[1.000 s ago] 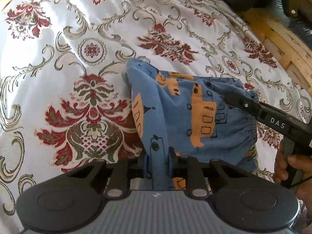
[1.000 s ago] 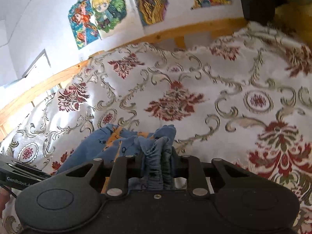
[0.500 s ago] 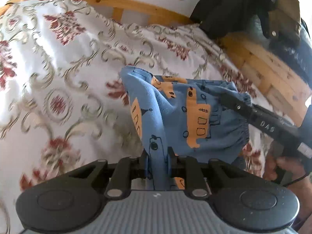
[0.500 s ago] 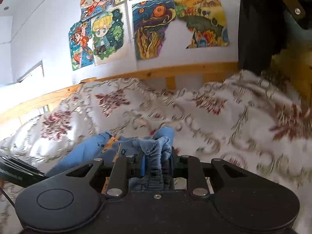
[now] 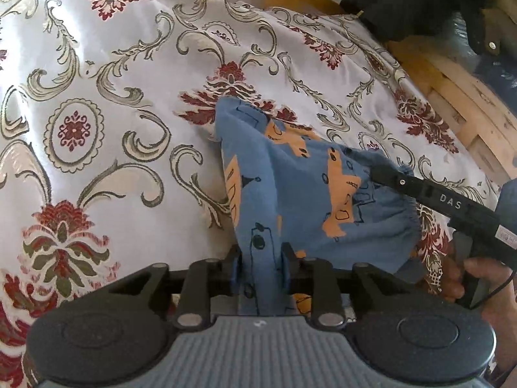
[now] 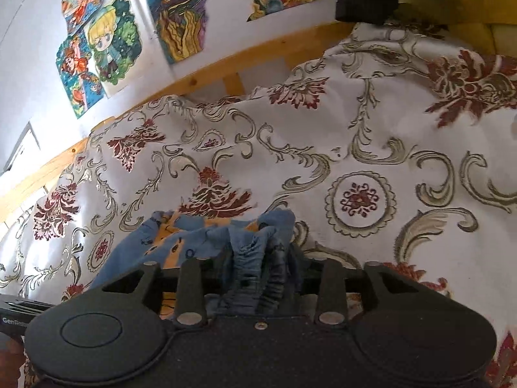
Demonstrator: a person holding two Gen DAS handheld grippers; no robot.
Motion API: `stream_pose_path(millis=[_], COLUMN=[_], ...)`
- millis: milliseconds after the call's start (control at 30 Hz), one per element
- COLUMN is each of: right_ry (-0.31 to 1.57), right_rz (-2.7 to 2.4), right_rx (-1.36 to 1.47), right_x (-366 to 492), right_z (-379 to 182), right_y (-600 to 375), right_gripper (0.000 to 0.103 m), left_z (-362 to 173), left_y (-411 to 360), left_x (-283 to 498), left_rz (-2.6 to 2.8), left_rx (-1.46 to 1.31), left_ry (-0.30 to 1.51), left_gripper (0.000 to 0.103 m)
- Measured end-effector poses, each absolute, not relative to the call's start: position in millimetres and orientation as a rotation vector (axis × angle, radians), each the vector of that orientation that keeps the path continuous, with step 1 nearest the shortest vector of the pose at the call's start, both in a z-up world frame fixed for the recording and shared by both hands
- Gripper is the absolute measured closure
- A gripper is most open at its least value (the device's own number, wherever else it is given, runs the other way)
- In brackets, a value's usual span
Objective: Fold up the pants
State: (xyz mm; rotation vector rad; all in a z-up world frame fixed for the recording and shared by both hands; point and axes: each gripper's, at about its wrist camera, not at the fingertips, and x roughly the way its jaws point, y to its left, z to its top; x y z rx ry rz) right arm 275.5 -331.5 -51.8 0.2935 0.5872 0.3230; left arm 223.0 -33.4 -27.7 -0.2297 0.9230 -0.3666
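Above a bedspread (image 5: 135,174) of cream cloth with red floral medallions, edged by a wooden bed frame (image 6: 206,74) and a wall hung with cartoon pictures (image 6: 100,45). Spread between both tools just over the cloth, blue pants (image 5: 300,200) with orange prints. Left gripper (image 5: 260,270) clenched on a fabric fold; right gripper (image 6: 258,265) clamped on the gathered waistband, hand (image 5: 484,278) on its handle.

My left gripper (image 5: 258,271): matte black, ribbed grey housing, silver rivets. Right gripper (image 5: 381,171): black bar lettered "DAS", thin black cable.
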Motion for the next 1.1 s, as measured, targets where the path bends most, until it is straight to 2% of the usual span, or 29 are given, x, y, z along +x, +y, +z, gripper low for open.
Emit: stream_pose_path(millis=[33,100,133,167,200,267,467,500,567,633,867,1100], right_ry=[0.584,0.577,0.567,0.552,0.539,0.512,0.434,0.42,0.387,0.357,0.299,0.347], right_rz=[0.32,0.309,0.298,0.285,0.275,0.241,0.174,0.167,0.157,0.147,0.094,0.091], right_rx=[0.302,0.308,0.302,0.294,0.287,0.276,0.233,0.222,0.193,0.146,0.085,0.034], right_x=[275.2,273.4,271.4,268.4,265.0,255.9,214.6,205.6,186.6,169.8,117.2,64.2], right_z=[-51.6,-47.8,-44.9,-41.0,-36.9,-27.8,-1.8,2.7,12.0,21.5,49.0,51.7], right_y=[-333.2,-334.0,-334.4,-335.0,-336.9,-338.3,-336.1,-335.7,-333.1,-328.3,-308.7,-282.7], right_gripper=[0.06,0.047,0.037,0.031,0.028,0.016,0.003,0.002,0.001,0.001,0.001,0.001], left_z=[-26.7,-23.5,-22.3,-20.7,-18.8,-13.7,-1.0,2.6,10.3,19.3,47.6,57.9], left_y=[-32.8,-30.0,-27.1,-25.7,-24.1,-19.1,-6.5,-6.7,-8.9,-13.0,-33.6,-42.1], left_x=[222.2,219.4,216.9,214.1,210.8,202.6,171.7,164.8,151.6,136.2,94.0,57.0], left_rz=[-0.363,-0.345,-0.338,-0.331,-0.321,-0.294,-0.197,-0.184,-0.167,-0.165,-0.162,-0.124], left_rx=[-0.23,-0.23,-0.235,-0.244,-0.253,-0.261,-0.255,-0.25,-0.241,-0.22,-0.113,-0.095], left_ry=[0.923,0.915,0.91,0.904,0.897,0.871,0.83,0.817,0.783,0.736,0.65,0.604], left_gripper=[0.061,0.052,0.044,0.036,0.031,0.023,0.019,0.018,0.006,0.002,0.0,0.0])
